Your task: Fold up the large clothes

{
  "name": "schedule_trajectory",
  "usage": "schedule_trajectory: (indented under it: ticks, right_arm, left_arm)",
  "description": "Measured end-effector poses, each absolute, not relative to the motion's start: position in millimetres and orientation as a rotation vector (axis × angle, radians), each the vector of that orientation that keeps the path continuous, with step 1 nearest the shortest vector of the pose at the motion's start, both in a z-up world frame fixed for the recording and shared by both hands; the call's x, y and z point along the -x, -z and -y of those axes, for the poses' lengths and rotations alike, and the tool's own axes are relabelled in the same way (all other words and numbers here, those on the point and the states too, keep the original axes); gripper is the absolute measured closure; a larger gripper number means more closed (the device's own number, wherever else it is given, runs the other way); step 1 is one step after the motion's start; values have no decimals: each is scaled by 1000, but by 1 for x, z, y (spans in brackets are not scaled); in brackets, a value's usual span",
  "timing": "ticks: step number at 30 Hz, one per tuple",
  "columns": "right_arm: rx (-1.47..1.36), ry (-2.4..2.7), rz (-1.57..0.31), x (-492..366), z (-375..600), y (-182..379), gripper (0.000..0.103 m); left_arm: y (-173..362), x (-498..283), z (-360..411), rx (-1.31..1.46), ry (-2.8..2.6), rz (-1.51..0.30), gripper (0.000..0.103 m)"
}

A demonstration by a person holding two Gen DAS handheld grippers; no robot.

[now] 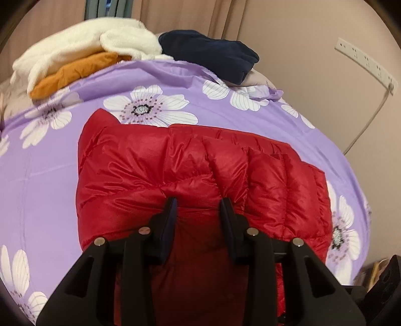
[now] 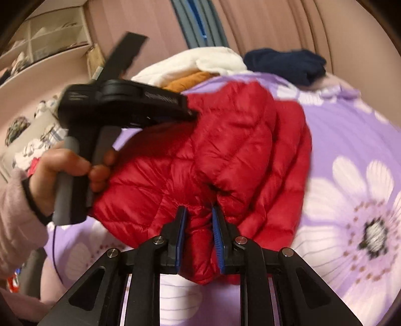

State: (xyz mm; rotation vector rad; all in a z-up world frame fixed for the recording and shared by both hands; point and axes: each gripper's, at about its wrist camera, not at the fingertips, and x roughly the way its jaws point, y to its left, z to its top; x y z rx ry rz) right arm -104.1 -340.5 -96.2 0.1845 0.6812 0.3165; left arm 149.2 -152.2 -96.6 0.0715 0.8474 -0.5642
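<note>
I have the red jacket (image 1: 200,175) lying on the purple flowered quilt (image 1: 50,175), folded into a thick block, and I place everything else from it. My left gripper (image 1: 199,208) is clenched on the jacket's near edge: both pads press into a puffed fold that bulges between them. My right gripper (image 2: 199,215) grips another bunch of the same jacket, its blue pads (image 2: 217,233) squeezing a narrow roll of red fabric that hangs below them over the quilt. The right wrist view is blurred, so I cannot make out fine detail there.

From the right wrist I see the left gripper's black body (image 2: 120,105) at the jacket's left edge, with the person's hand (image 2: 72,168) wrapped around its grey handle and a pale fuzzy sleeve (image 2: 17,213) behind it.

Beyond the jacket, at the quilt's far side, sits a pile: a white fleece (image 1: 87,50) on top of an orange garment (image 1: 75,72), and just to the right of them a navy garment (image 1: 210,55). Behind that pile hang beige curtains (image 1: 175,15). To the right of the jacket, on the wall, is a white power strip (image 1: 366,65) with its cord running down.
</note>
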Motion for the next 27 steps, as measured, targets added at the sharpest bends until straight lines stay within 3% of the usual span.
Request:
schedule_trajectory:
  ticks: [9, 16, 20, 23, 27]
  right_arm:
    - [-246, -309, -682, 99, 345, 96, 84]
    - [-279, -322, -690, 98, 350, 87, 82]
    - [-280, -313, -691, 97, 350, 79, 81]
    - [-292, -322, -688, 97, 350, 71, 78]
    - [-351, -338, -668, 99, 357, 60, 64]
  left_arm:
    - [77, -131, 135, -40, 553, -816, 66]
    - [59, -80, 97, -34, 521, -772, 39]
    - [65, -70, 67, 9, 479, -793, 37]
    - [69, -70, 45, 64, 458, -813, 36]
    - [75, -75, 33, 136, 478, -858, 33]
